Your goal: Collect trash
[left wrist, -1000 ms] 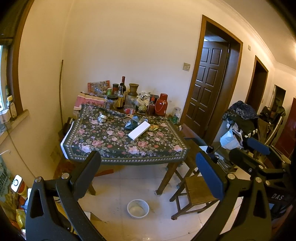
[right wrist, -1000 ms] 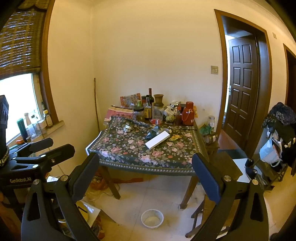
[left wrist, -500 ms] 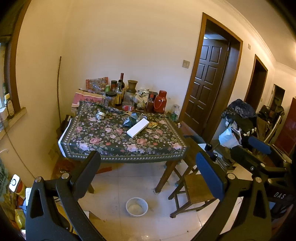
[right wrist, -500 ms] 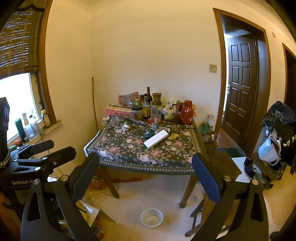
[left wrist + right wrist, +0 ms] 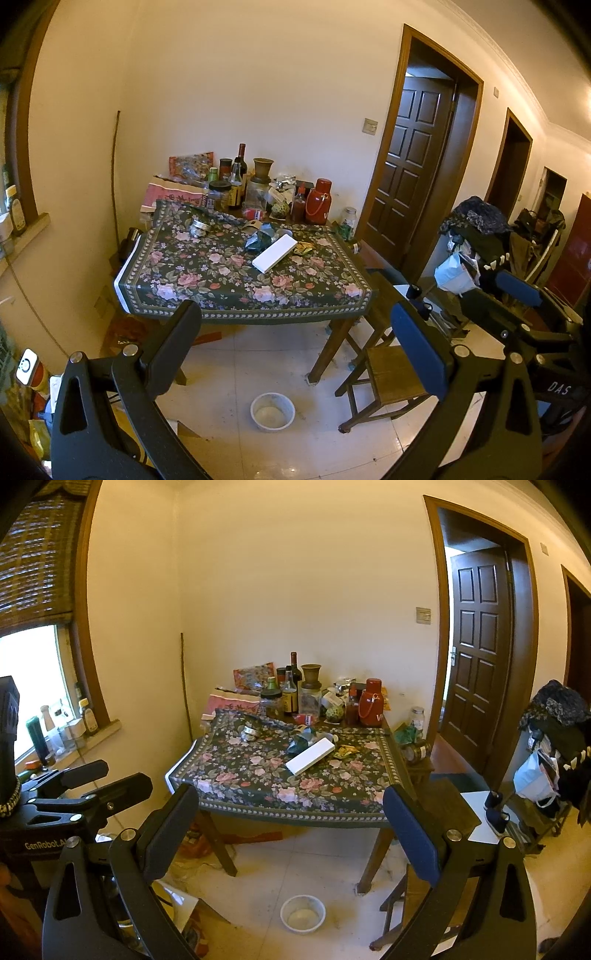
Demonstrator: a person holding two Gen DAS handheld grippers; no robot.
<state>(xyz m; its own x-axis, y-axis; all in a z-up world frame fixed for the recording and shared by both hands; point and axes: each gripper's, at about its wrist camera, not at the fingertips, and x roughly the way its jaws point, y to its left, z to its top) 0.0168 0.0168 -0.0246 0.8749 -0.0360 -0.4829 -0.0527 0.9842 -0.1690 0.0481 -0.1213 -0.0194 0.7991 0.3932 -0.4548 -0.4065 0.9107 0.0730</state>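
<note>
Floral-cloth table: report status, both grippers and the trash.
Left gripper and right gripper open, empty, short of the table. Crumpled green wrapper and yellow snack wrapper lie beside flat white box. Wooden chair by the table's near right corner.

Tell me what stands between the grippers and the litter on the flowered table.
Nothing visible blocks it. Both the left gripper and the right gripper are open and far back; only bare floor and the table edge lie before the green wrapper and white box.
</note>
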